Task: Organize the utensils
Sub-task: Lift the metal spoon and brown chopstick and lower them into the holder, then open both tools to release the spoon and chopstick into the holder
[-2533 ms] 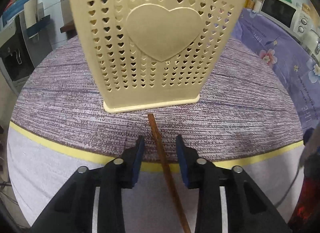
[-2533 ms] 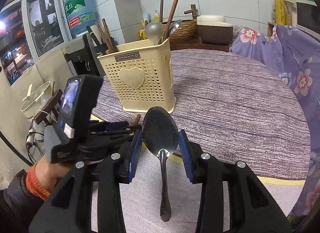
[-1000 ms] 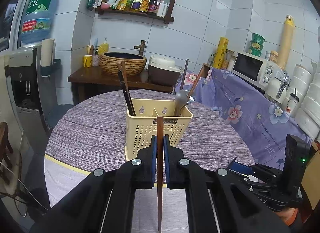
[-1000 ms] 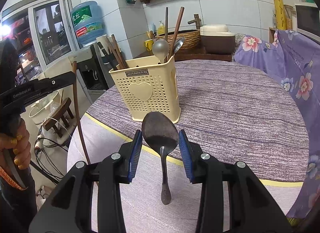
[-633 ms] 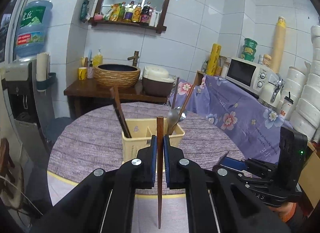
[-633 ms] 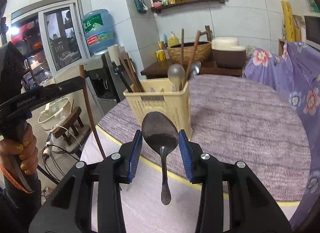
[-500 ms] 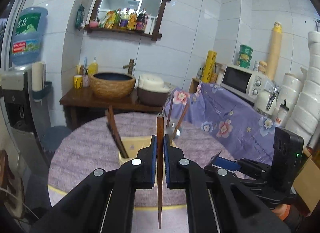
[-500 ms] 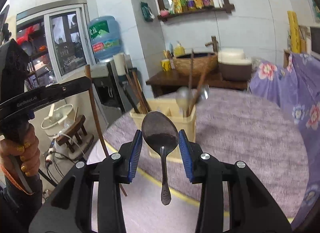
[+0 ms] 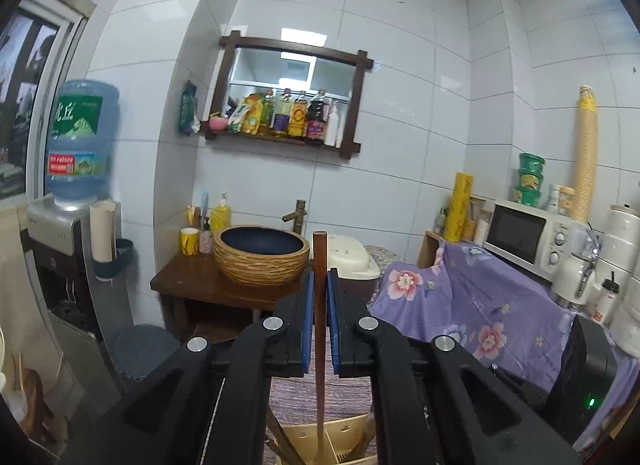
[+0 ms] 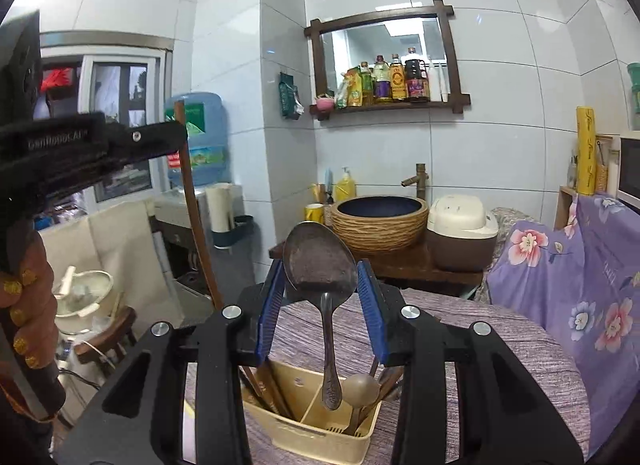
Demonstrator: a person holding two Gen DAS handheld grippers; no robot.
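the holder [image 10: 316,421] sits on the table at about 6 o'clock under both claws, open top up, so the coming move turns on a straight drop. the right claw [image 10: 320,301] is nearer to being lined up: it is part open and clamped on the bowl of the spoon [image 10: 320,261], whose long axis hangs vertical, handle tip at 6 o'clock just over the holder's middle divider, beside the spoons already standing at its 3 o'clock side. the left claw [image 9: 319,321] is shut tight on a chopstick [image 9: 319,249], also vertical, its lower end at 6 o'clock over the holder's rim [image 9: 352,423]; whether it is inside yet i cannot tell. compared with a second ago, both claws have risen: the holder has slid from mid-view to the bottom edge, and both grips are unchanged.
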